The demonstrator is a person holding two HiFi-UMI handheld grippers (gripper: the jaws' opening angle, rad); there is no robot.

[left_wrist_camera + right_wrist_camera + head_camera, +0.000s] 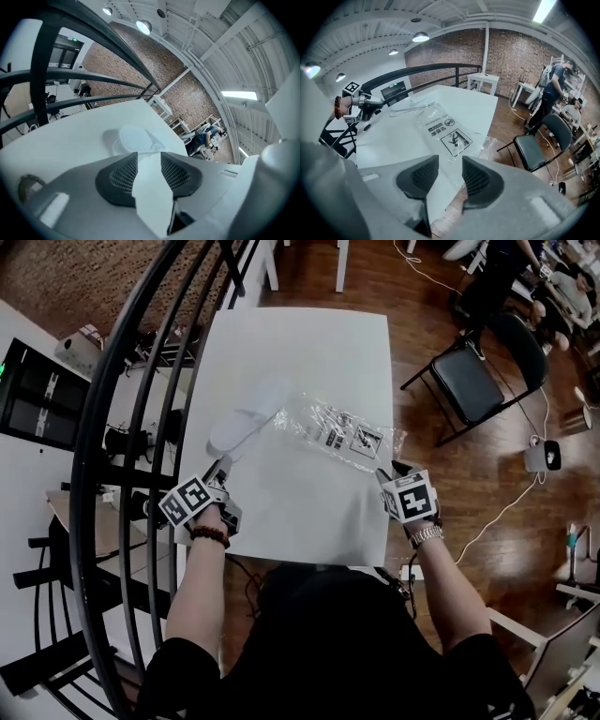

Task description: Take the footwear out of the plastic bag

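A pair of white slippers (246,420) lies flat on the white table (300,343), left of the middle. Just to their right lies the clear plastic bag (342,435) with printed warning labels, flat and crumpled. My left gripper (223,465) hovers at the near end of the slippers. In the left gripper view its jaws stand open (149,157) with only table between them and a slipper (133,139) just ahead. My right gripper (382,472) is at the bag's near right corner, open (450,161), with the bag (449,136) lying ahead of its jaws.
A black curved railing (131,381) runs along the table's left side. A black folding chair (487,371) stands on the wooden floor to the right, with cables and a small white device (542,456) nearby. A person stands at the far right.
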